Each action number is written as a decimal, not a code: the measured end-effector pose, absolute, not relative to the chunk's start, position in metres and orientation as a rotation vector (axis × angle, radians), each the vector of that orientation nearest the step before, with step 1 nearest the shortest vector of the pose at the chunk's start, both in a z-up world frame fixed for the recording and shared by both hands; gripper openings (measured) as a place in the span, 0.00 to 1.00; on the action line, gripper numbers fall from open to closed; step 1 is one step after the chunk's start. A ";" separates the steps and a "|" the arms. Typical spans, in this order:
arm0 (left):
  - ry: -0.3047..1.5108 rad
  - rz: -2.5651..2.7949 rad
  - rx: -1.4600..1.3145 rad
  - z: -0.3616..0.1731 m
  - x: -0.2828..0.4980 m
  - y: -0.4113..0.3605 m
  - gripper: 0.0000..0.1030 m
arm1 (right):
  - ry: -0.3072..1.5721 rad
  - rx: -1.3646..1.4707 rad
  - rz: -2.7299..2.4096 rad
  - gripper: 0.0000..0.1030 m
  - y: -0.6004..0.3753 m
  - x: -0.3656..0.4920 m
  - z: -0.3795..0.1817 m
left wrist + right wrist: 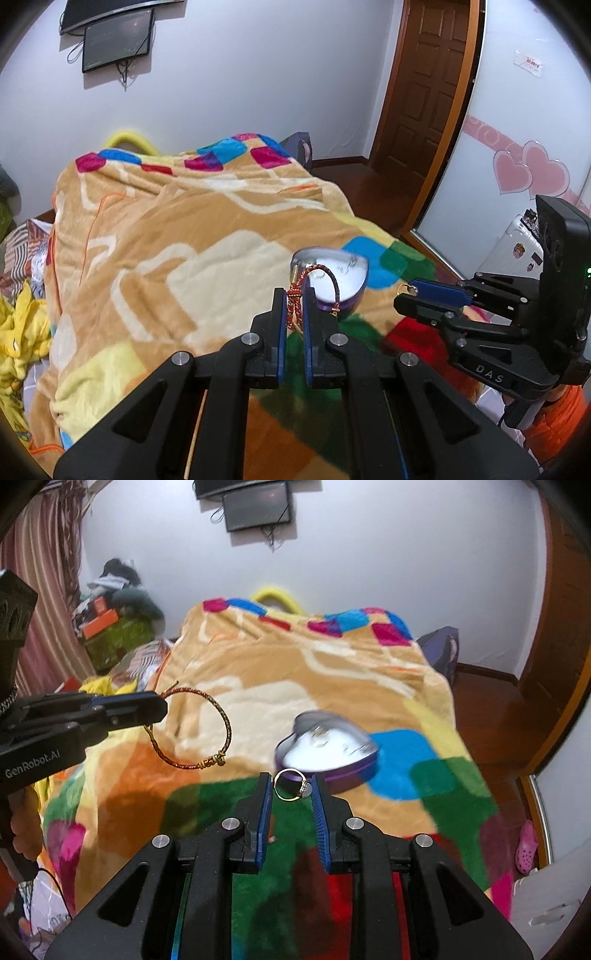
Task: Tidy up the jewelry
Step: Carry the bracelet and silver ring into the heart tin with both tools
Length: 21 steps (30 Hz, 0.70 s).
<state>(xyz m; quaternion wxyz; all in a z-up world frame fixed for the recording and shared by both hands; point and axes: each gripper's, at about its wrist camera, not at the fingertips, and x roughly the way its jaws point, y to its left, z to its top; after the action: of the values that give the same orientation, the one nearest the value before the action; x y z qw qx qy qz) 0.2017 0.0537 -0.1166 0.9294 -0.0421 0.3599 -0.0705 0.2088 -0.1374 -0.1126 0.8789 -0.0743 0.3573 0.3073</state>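
Left hand-held gripper (294, 314) clenches the bracelet (199, 731), right one (291, 788) the ring (291, 785); next, into the tin (327, 747) at twelve o'clock.

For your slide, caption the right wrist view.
Right gripper pinches a gold ring above the heart-shaped tin.

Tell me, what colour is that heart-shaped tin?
Purple outside, white inside the heart-shaped tin; right wrist view shows it best.
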 end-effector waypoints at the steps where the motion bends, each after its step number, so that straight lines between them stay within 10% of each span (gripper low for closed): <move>1: 0.732 -0.148 -0.085 -0.115 0.205 0.052 0.06 | 0.738 -0.147 0.637 0.19 -0.140 0.211 -0.110; 21: 0.760 -0.199 -0.082 -0.131 0.266 0.033 0.06 | 0.725 -0.088 0.616 0.19 -0.148 0.249 -0.114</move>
<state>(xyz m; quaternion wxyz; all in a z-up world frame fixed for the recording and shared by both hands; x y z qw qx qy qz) 0.2657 0.0325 -0.1311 0.9231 -0.0401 0.3700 -0.0971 0.2487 -0.1476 -0.1142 0.8880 -0.0425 0.3490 0.2965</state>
